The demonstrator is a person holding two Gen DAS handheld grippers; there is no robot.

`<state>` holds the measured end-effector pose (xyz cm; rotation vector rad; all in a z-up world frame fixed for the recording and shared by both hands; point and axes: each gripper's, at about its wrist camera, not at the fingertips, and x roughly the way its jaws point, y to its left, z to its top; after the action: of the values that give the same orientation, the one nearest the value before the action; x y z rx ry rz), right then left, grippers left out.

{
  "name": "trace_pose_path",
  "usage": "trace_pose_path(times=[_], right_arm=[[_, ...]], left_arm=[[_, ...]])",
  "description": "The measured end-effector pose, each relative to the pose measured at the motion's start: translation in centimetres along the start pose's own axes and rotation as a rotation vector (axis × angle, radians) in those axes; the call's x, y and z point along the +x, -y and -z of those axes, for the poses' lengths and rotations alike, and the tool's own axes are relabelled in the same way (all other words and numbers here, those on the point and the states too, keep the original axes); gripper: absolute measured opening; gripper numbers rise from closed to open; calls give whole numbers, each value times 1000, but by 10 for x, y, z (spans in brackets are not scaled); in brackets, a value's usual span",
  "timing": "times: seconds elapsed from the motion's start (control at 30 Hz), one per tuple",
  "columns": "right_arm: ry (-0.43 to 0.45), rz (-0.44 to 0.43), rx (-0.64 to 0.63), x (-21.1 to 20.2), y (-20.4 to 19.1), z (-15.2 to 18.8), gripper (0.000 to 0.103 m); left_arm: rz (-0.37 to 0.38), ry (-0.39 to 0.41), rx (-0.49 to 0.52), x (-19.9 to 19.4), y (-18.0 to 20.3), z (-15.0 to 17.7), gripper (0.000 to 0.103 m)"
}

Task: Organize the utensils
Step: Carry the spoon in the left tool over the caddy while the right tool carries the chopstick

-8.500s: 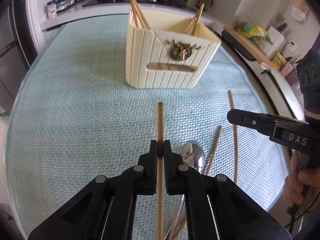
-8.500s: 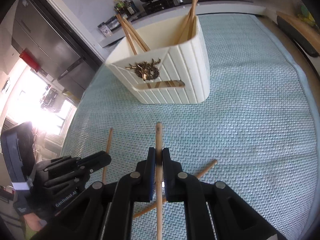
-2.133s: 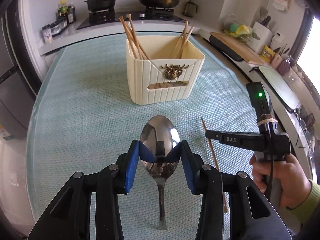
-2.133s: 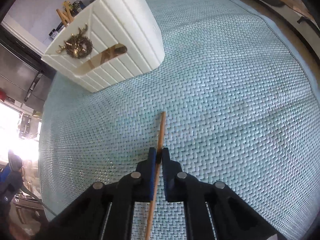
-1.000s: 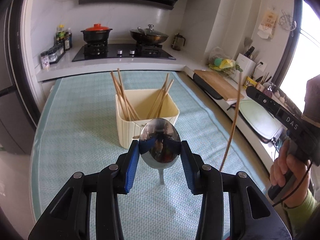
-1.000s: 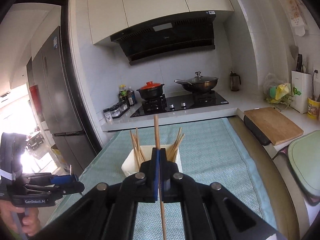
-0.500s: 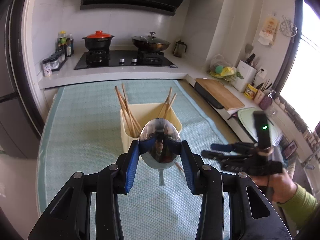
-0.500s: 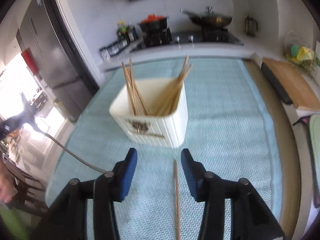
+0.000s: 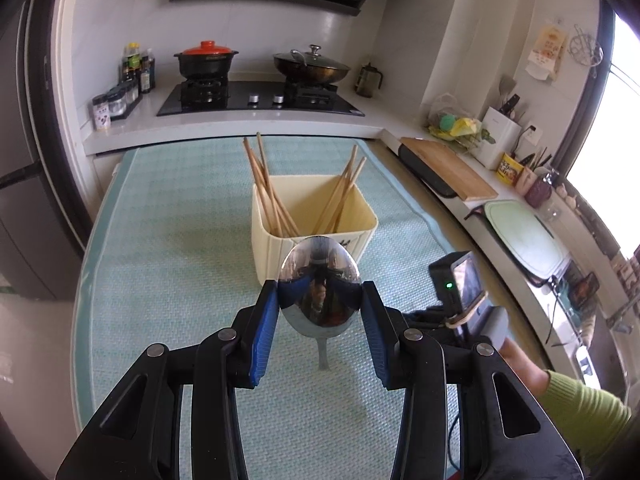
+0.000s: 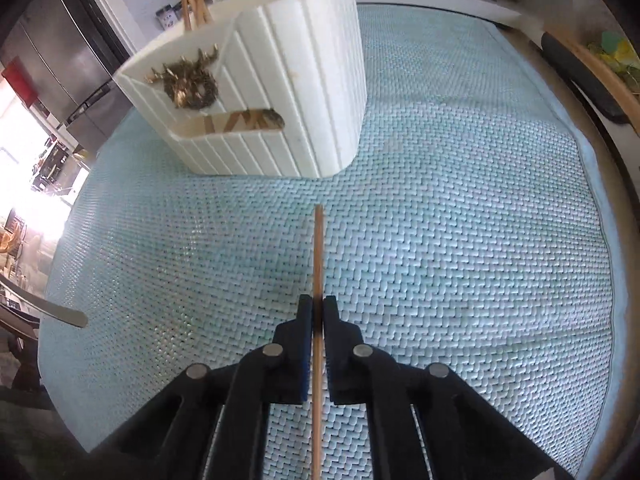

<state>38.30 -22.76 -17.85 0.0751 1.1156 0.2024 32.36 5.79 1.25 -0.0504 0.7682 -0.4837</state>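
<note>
Right wrist view: the right gripper (image 10: 318, 316) has its fingers pinched on a single chopstick (image 10: 318, 256) lying on the woven mat (image 10: 460, 240), just in front of the cream holder (image 10: 280, 92). The low grip likely prepares a lift into that holder. The left gripper (image 9: 320, 312) clamps the spoon (image 9: 320, 280) by its bowl, handle hanging down, held above the mat in front of the holder, presumably awaiting insertion beside the chopsticks standing inside.

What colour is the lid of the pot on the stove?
The lid is orange-red; it shows best in the left wrist view.
</note>
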Motion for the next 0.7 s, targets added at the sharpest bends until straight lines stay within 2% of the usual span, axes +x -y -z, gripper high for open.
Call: trace_pose_path(times=[0.13,0.33,0.53,0.7], right_arm=[[154,-65,-15,-61,-5,9,5],[401,-93,-84,-154,-24,15,5],[614,-65,-111,-213,-42,-11,5],[684,-68,-88,-233,-41,-60,5]], left_arm=[[13,10,3,-2,2,0,42],[27,39,11,-12,8,-11,42],[40,84,17,-29,13,-36,42],[27,135,29,-44,14,-77,42]])
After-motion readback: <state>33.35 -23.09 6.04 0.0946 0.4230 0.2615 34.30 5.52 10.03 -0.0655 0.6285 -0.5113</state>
